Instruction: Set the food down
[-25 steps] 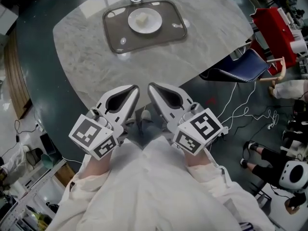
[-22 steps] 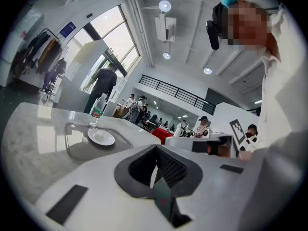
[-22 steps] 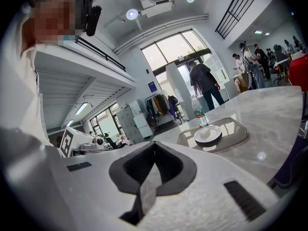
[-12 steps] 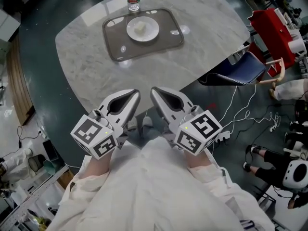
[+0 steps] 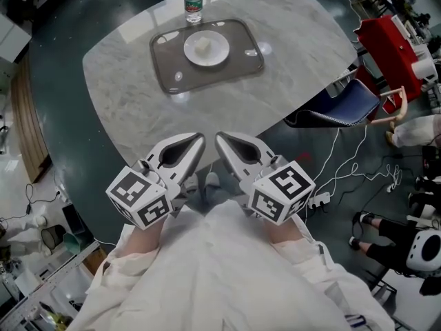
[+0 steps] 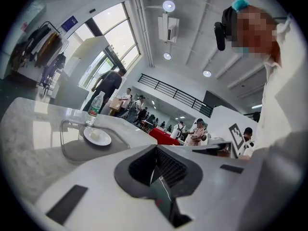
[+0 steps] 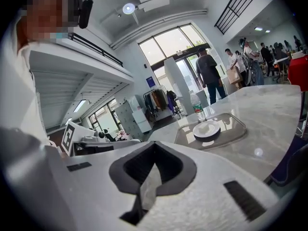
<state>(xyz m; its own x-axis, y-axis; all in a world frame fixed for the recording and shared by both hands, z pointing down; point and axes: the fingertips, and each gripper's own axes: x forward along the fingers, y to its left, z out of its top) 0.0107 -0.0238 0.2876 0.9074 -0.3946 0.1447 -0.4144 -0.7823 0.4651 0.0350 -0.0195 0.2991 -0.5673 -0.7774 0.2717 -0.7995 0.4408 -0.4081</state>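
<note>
Food (image 5: 202, 45) — a small pale lump — sits on white plate (image 5: 220, 52).

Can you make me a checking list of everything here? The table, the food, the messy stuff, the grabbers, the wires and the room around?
Surface: marble table, bare apart from a grey tray on its far part.
Job's things: a pale piece of food lies on a white plate in the tray.
Clutter: one water bottle stands upright just beyond the tray.
Grippers: left gripper and right gripper both have jaws together with nothing between them, held close to the person, short of the tray.
Cables: white cables trail over the floor to the right.
Surroundings: blue chair by the table, red cart beyond it.
</note>
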